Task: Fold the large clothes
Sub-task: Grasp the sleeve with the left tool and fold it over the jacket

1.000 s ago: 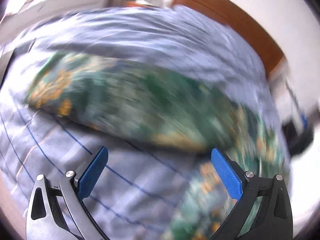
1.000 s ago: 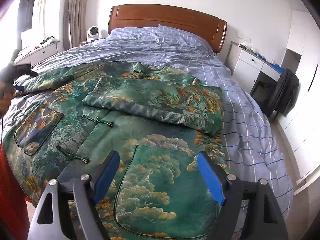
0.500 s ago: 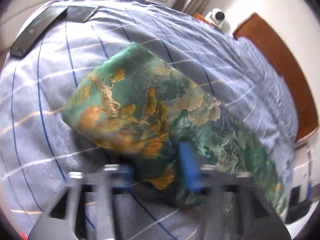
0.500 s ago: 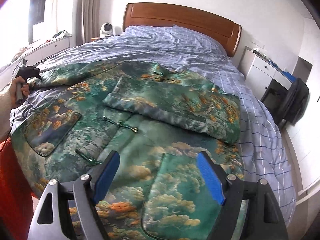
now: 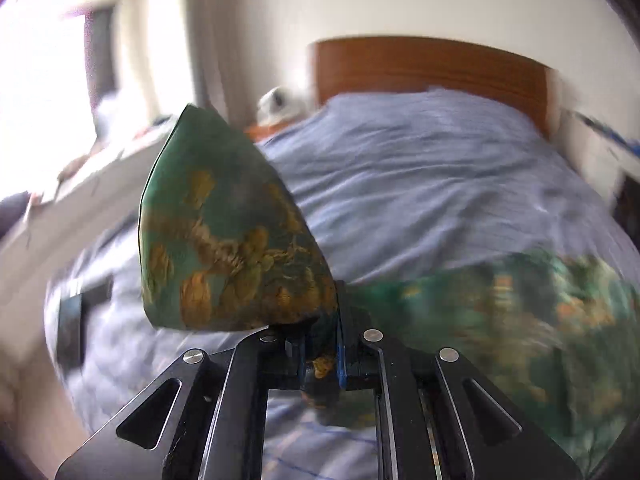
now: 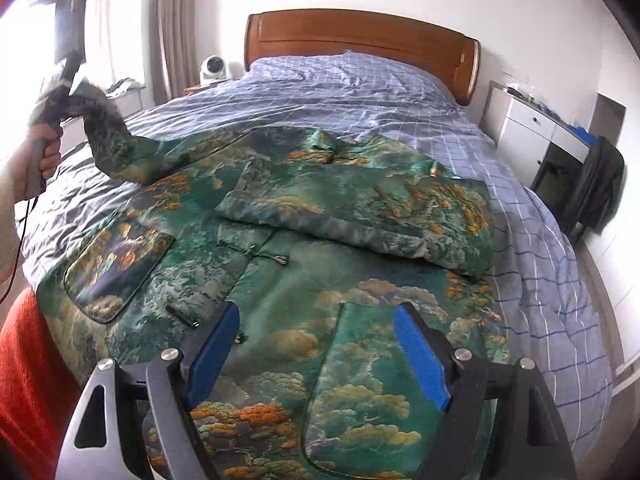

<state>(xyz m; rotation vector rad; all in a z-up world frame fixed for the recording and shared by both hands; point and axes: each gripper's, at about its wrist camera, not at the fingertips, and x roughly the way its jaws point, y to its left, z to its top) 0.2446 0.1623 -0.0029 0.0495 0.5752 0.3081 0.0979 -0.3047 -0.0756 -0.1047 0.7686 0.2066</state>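
Green silky padded jacket with gold clouds (image 6: 320, 248) lies spread flat on the blue checked bed cover (image 6: 360, 92). It looks soft, puffy and slippery, so grab edges, not the middle. Left gripper (image 5: 320, 354) is squeezed tight on the sleeve end (image 5: 224, 240), lifted off the bed. Right gripper (image 6: 316, 354) hangs wide apart above the hem.

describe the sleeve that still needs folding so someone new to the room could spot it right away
Start at the bed with the blue checked cover, where a green brocade jacket lies spread out. Its sleeve on the window side rises off the cover, cuff pinched in the left gripper. The other sleeve lies folded flat across the chest.
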